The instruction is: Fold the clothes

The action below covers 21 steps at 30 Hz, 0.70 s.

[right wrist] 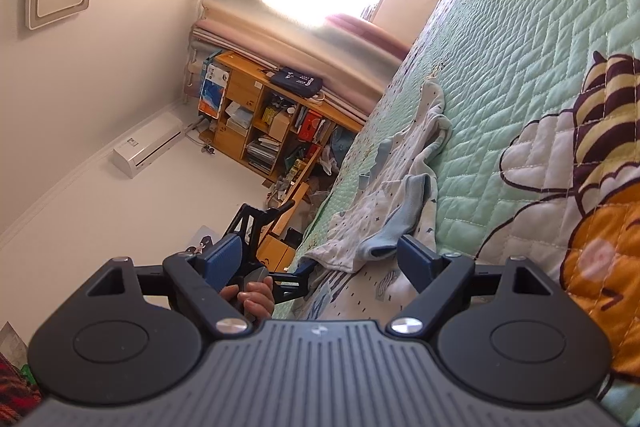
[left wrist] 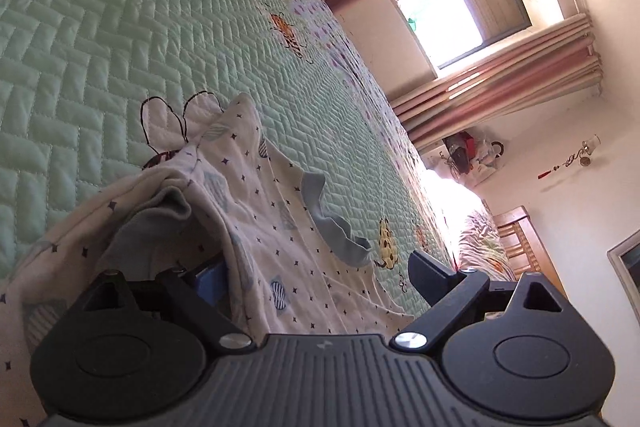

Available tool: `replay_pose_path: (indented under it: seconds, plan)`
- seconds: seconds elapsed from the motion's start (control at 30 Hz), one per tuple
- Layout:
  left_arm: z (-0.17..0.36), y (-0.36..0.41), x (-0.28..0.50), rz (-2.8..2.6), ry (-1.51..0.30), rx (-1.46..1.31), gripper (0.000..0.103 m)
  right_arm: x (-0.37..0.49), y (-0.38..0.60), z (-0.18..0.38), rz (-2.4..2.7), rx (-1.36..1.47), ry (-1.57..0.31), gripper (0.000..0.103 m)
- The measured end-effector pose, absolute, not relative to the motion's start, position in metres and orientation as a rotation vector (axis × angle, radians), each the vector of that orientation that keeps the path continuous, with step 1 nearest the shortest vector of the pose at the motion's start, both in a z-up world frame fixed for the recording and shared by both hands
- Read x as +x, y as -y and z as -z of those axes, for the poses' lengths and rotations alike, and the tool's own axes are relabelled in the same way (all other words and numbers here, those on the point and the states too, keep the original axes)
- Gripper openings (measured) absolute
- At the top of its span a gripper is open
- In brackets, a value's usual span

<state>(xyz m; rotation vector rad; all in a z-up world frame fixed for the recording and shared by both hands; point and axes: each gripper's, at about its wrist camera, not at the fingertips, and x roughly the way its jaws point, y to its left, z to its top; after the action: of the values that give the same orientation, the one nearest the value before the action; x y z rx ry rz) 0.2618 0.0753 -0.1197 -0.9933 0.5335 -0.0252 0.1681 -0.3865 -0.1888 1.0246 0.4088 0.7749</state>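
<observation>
A small white garment (left wrist: 256, 219) with dark dots and light blue cuffs lies crumpled on the green quilted bedspread (left wrist: 120, 39). My left gripper (left wrist: 320, 275) is open, its fingers wide apart; the cloth drapes over its left finger (left wrist: 210, 281) and lies between the jaws. In the right wrist view the same garment (right wrist: 400, 187) lies along the bed's edge. My right gripper (right wrist: 324, 261) is open just above the garment's near end, one blue cuff (right wrist: 400, 231) close to its right finger. The left gripper (right wrist: 260, 247) shows there, held by a hand beside the bed.
The bedspread (right wrist: 520, 67) carries bee and cloud prints. A wooden shelf (right wrist: 264, 119) full of books, an air conditioner (right wrist: 148, 143) and curtains (right wrist: 304, 39) with a bright window stand beyond the bed. A wooden chair (left wrist: 520, 243) is at the far end.
</observation>
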Motion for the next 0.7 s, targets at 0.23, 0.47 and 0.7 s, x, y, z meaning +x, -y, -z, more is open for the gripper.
replay_pose_path:
  seconds: [0.23, 0.47, 0.7]
  plan:
    - [0.125, -0.071, 0.265, -0.096, -0.450, -1.076, 0.099, 0.170, 0.388, 0.191, -0.785, 1.028, -0.408, 0.085]
    - [0.122, -0.063, 0.275, -0.233, -0.324, -1.085, 0.099, 0.169, 0.387, 0.190, -0.789, 1.023, -0.407, 0.085]
    - [0.123, -0.089, 0.253, -0.317, -0.208, -1.167, 0.088, 0.171, 0.389, 0.190, -0.803, 1.025, -0.407, 0.085]
